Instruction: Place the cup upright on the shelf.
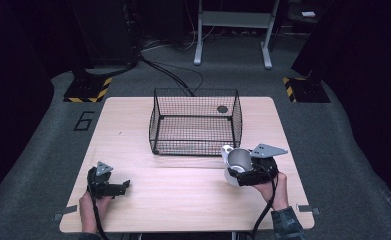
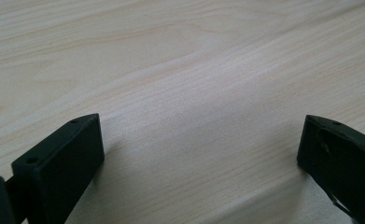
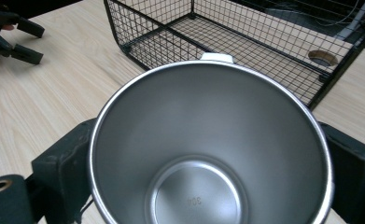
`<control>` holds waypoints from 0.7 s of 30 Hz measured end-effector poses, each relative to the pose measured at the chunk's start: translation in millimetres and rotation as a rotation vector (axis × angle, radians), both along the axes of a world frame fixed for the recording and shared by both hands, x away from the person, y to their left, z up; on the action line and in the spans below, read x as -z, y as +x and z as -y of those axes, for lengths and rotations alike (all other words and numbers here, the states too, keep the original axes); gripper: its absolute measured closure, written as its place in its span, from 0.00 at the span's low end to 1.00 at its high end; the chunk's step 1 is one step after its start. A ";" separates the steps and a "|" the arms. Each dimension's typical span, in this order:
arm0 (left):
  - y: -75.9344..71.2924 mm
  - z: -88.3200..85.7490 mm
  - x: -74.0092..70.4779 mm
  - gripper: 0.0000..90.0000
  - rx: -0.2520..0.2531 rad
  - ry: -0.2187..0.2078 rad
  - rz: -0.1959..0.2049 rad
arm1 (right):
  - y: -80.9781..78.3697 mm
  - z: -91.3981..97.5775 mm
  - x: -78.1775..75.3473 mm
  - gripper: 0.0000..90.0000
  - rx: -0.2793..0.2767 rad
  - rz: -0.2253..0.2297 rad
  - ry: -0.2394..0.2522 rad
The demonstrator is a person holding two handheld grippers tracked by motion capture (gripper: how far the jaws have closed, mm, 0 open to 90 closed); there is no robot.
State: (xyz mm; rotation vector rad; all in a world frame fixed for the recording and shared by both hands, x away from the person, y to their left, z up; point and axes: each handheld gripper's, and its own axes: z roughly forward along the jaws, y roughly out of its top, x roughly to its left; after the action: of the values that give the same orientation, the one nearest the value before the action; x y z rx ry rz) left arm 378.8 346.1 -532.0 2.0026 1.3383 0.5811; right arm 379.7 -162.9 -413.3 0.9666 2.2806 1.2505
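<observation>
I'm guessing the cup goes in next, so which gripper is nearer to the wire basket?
Right. The right gripper, shut on the steel cup, sits just off the wire basket's near right corner. The left gripper rests open toward the table's near left, well apart from it.

Cup [image 3: 208, 154]: base cut off by lower edge, right gripper view.
Cup outer wall: hidden behind rim.
Forearms [image 1: 281, 210]: cut off at bottom edge, high view.

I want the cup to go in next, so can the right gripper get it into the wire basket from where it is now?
Probably yes. The right gripper holds the steel cup beside the wire basket, whose top is open, and nothing stands between them. The left gripper is far off.
</observation>
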 end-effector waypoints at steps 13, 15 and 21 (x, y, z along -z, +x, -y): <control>0.0 0.0 0.0 0.01 0.000 0.000 0.000 | 8.8 -17.2 -7.8 0.07 -0.042 0.003 0.009; 0.0 0.0 0.0 0.01 0.000 0.000 0.000 | 10.1 -19.4 -9.3 0.07 -0.049 0.006 0.007; 0.0 0.0 0.0 0.01 0.000 0.000 0.000 | 14.7 -26.3 -13.6 0.07 -0.061 0.009 0.014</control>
State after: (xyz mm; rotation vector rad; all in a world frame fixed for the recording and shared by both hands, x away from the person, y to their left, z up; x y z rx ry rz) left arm 378.8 346.1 -532.0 2.0029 1.3381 0.5808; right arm 394.4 -136.6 -399.8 0.9008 2.3132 1.2945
